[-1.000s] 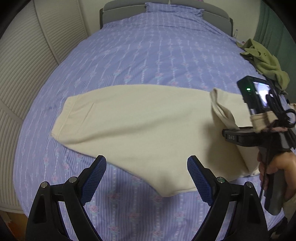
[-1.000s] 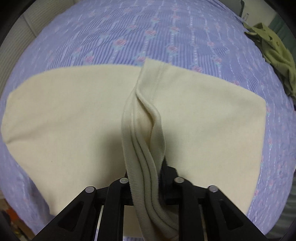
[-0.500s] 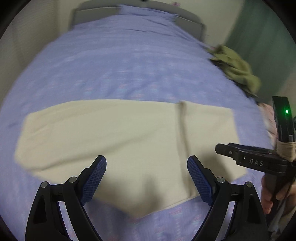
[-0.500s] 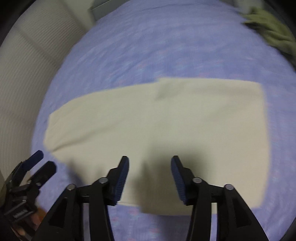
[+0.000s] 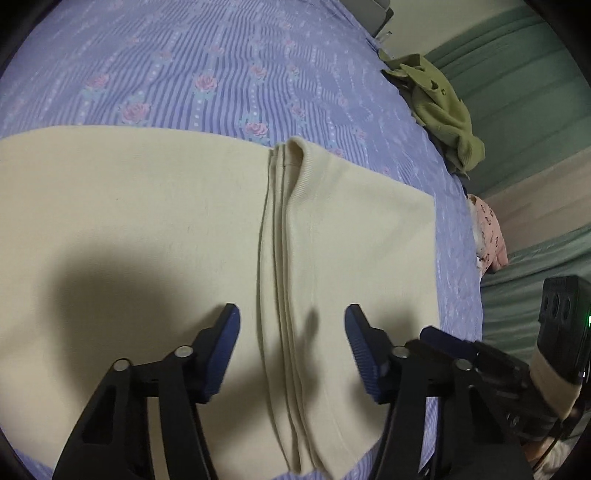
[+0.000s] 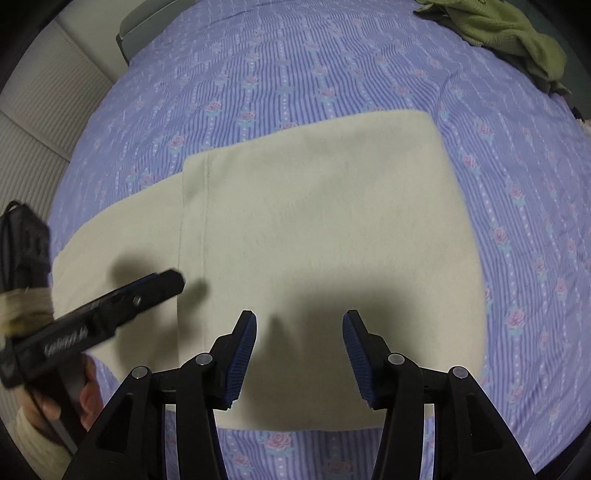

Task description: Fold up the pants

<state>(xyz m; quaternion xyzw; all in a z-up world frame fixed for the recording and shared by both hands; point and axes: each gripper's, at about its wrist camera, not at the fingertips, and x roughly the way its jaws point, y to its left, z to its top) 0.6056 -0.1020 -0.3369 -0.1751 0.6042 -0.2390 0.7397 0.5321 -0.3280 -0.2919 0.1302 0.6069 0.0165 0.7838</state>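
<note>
Cream pants lie flat on the bed, their leg end folded back over the middle. The ribbed cuff edge of that fold runs straight away from me. My left gripper hovers low over this edge with its blue pads either side of it; the jaws are closing but do not touch the cloth. In the right wrist view the folded part fills the middle, and my right gripper stands open above it, holding nothing. The left gripper comes in from the left there, beside the cuff edge.
The bed has a purple striped floral sheet. A green garment lies crumpled at the far right edge, with a pink cloth just off the bed. Louvred doors stand to the left, and a green curtain to the right.
The right gripper let go of the ribbed cuff, which now lies flat, and drew back to the right. The left gripper swung right and down over the cuff edge, its jaws narrower.
</note>
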